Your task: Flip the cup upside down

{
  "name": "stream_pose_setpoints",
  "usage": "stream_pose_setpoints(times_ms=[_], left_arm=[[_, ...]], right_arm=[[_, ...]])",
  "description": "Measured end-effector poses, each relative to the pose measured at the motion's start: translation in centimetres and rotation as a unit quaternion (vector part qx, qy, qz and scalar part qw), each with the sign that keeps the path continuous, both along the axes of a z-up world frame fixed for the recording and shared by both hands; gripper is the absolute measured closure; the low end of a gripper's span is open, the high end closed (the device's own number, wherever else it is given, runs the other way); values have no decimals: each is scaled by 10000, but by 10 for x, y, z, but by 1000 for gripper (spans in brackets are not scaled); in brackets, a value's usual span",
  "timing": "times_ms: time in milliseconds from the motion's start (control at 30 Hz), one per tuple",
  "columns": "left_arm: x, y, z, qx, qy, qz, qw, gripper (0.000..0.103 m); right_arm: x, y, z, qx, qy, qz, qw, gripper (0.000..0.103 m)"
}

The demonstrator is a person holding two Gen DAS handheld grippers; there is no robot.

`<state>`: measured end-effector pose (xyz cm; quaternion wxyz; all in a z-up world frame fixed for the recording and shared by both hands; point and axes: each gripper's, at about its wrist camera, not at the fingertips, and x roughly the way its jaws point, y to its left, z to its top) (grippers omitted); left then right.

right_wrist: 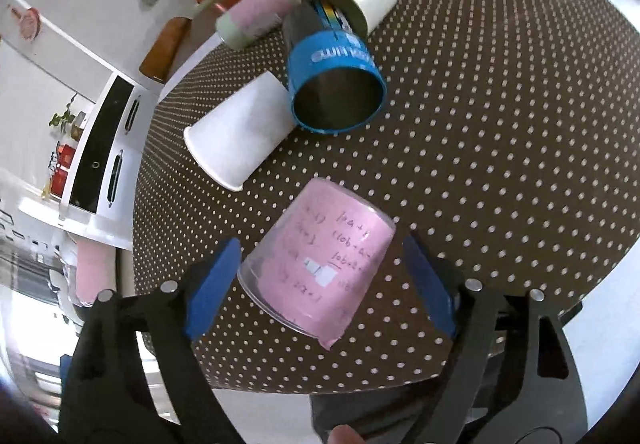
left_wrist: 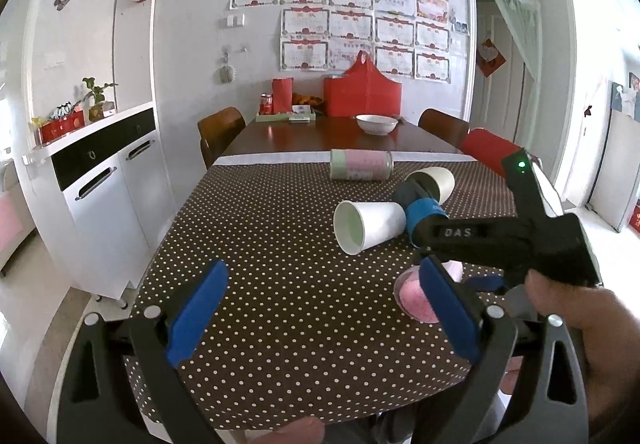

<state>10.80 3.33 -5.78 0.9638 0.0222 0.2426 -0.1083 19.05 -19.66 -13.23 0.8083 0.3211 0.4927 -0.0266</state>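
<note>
Pink-wrapped clear cup [right_wrist: 316, 276] standing mouth-down on the dotted tablecloth [right_wrist: 480, 143], between my right tongs [right_wrist: 320, 288], jaws wide and not touching it, handwriting on it unreadable, my left tongs [left_wrist: 320, 320] open and empty, blue-rimmed can [right_wrist: 334, 91] beyond, half hiding white paper cups [right_wrist: 240, 131].

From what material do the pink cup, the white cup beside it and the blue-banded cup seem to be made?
Pink cup: seemingly clear glossy plastic; a see-through rim shows, with pink handwritten paper as a lining or wrap.
White cup: probably paper; matte, opaque, with a rolled lip.
Blue-banded cup: unclear, perhaps coated paper or metal; dark, slightly shiny inside, with a printed blue band.
</note>
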Motion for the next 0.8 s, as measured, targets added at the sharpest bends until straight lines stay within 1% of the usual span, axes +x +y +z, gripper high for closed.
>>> stream_pose_setpoints(times_ms=[133, 233, 400, 567, 800], left_arm=[[2, -3, -3, 12, 45, -55, 10000, 8], [2, -5, -5, 25, 45, -82, 10000, 8], [4, -8, -4, 78, 39, -62, 9999, 8], [14, -8, -6, 110, 122, 25, 9999, 8], [23, -6, -12, 122, 249, 122, 9995, 8]], right_arm=[[7, 2, -3, -29, 157, -64, 9999, 24], [13, 4, -8, 65, 267, -37, 9996, 27], [22, 13, -7, -116, 234, 190, 9995, 29], [33, 21, -7, -265, 162, 553, 9980, 32], [37, 31, -9, -168, 72, 975, 9951, 35]])
